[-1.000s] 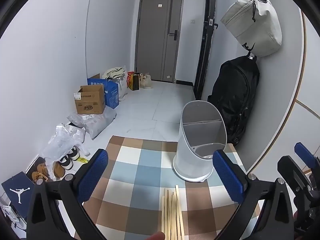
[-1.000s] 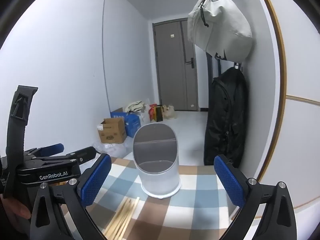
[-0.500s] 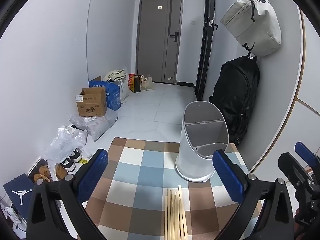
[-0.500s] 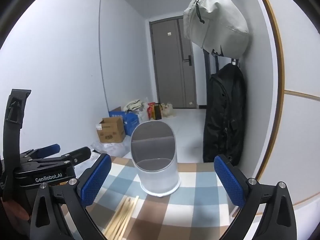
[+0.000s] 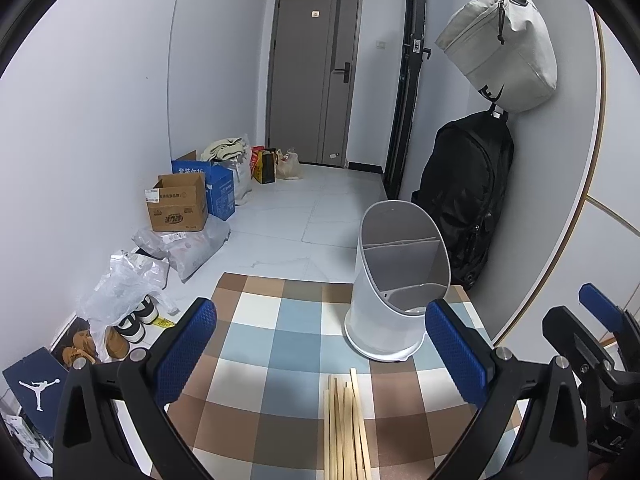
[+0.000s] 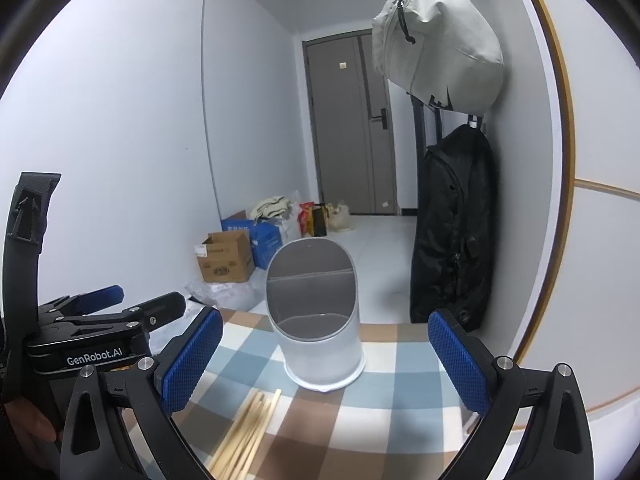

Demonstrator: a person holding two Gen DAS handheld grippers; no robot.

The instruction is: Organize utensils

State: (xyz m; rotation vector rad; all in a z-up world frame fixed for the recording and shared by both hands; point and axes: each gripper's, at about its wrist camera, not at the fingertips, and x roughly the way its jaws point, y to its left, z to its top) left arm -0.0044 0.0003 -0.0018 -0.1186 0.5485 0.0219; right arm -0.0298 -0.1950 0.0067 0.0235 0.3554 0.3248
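A bundle of wooden chopsticks point(image 5: 346, 426) lies on the checked tablecloth point(image 5: 280, 344), near its front; it also shows in the right wrist view point(image 6: 250, 428). A white utensil holder point(image 5: 394, 292) with divided compartments stands upright behind them, also in the right wrist view point(image 6: 318, 316). My left gripper point(image 5: 320, 354) is open and empty, above the cloth short of the chopsticks. My right gripper point(image 6: 324, 368) is open and empty, facing the holder. The left gripper's body shows at the left of the right wrist view point(image 6: 100, 332).
A black backpack point(image 5: 466, 196) and a grey bag point(image 5: 502, 48) hang on the right wall beside the table. Cardboard boxes point(image 5: 178, 202), plastic bags point(image 5: 120, 288) and shoes lie on the floor along the left wall. A closed door point(image 5: 316, 72) is at the far end.
Both grippers have drawn back and risen slightly, so more of the chopsticks shows in the left wrist view. Both stay open and empty.
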